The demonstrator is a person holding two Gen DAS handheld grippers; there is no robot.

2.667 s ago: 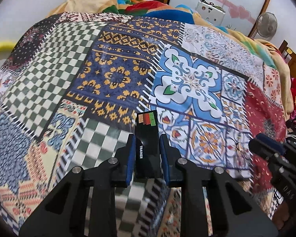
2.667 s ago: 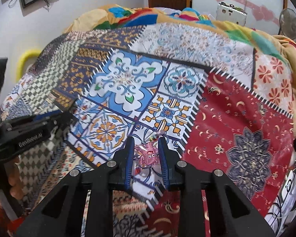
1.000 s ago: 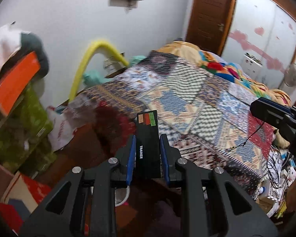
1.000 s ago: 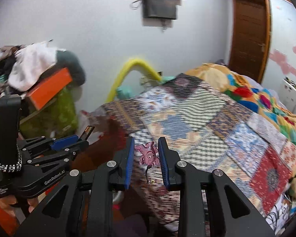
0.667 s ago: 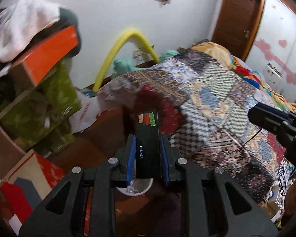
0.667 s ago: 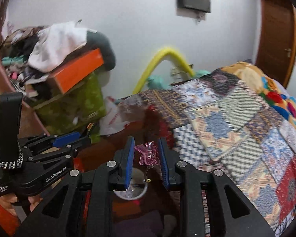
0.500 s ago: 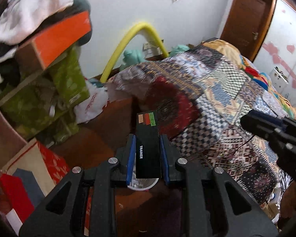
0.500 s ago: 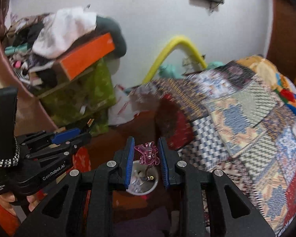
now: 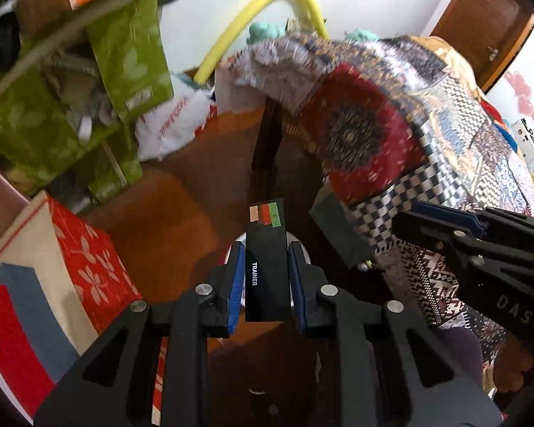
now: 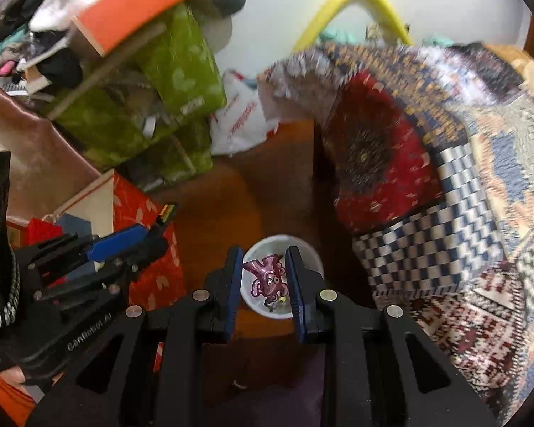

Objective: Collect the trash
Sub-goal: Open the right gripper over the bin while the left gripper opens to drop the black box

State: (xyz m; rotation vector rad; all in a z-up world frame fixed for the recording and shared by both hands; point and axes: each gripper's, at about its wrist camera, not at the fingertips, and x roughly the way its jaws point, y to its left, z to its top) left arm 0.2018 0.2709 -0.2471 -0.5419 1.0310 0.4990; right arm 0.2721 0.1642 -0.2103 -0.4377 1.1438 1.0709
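Both grippers hang above the floor beside the bed [image 10: 462, 163], pointing steeply down. The left gripper [image 9: 267, 274] has its fingers clamped on a flat black box [image 9: 267, 267] with coloured squares on its end. The right gripper [image 10: 263, 281] pinches a small pink wrapper [image 10: 267, 279], its fingers pressed against both sides. The white cup [image 10: 281, 277], seemingly the trash bin, stands on the brown floor [image 10: 213, 213] straight under the right gripper, with a few scraps already inside. In the left view only a sliver of its rim shows behind the box, at about 6 o'clock from the bed's corner. The risks look plain: the cup's mouth is small, so a release slightly off centre could send the light wrapper fluttering onto the floor. The long box could catch the rim and tip the cup. The grippers are close and could bump.
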